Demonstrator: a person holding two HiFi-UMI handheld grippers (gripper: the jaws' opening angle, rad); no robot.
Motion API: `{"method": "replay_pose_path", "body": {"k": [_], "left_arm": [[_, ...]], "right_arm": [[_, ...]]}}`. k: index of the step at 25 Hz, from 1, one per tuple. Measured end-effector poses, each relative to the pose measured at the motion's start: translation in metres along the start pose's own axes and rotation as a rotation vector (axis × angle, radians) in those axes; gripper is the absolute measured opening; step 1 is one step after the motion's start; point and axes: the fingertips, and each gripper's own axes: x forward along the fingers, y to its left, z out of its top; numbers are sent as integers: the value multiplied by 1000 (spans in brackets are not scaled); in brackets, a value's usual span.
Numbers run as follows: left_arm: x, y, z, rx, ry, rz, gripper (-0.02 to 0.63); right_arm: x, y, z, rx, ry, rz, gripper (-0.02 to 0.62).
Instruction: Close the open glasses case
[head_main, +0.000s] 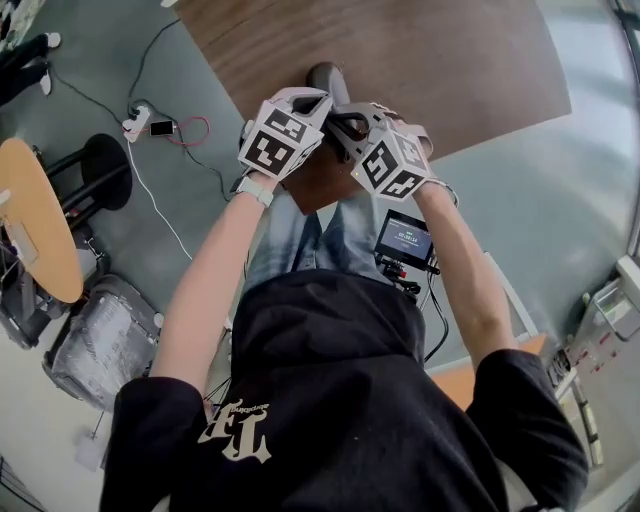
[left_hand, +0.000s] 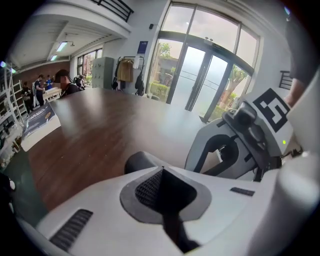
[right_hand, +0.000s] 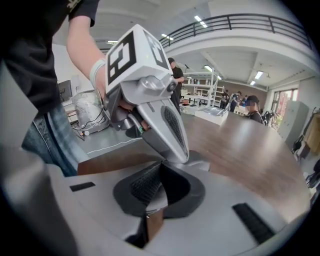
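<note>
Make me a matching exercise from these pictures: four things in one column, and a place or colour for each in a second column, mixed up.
Things:
1. glasses case
2. small screen
3. power strip
4. table

Places and colours:
A. brown wood
B. at the waist of the person
C. lying on the tabletop
D. on the grey floor

Pairs: 1-C, 2-B, 3-D, 4-A
</note>
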Motion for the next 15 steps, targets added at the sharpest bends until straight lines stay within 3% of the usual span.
{"method": "replay_pose_path", "body": {"k": [5, 8, 9, 11, 15], "left_arm": [[-29, 0, -15, 84, 34, -24, 5], [-30, 0, -17, 146, 60, -35, 5], [-26, -1, -16, 157, 65, -42, 5], [-17, -1, -14, 169, 66, -54, 5], [-8, 1, -9, 191, 69, -57, 5]], "right_arm": [[-18, 20, 5, 74, -10, -48, -12], [-31, 18, -22, 128, 28, -80, -11], [-33, 19, -36, 135, 48, -71, -11], [-31, 22, -58, 126, 89, -29, 71], [-17, 31, -75, 67, 131, 65, 80]]}}
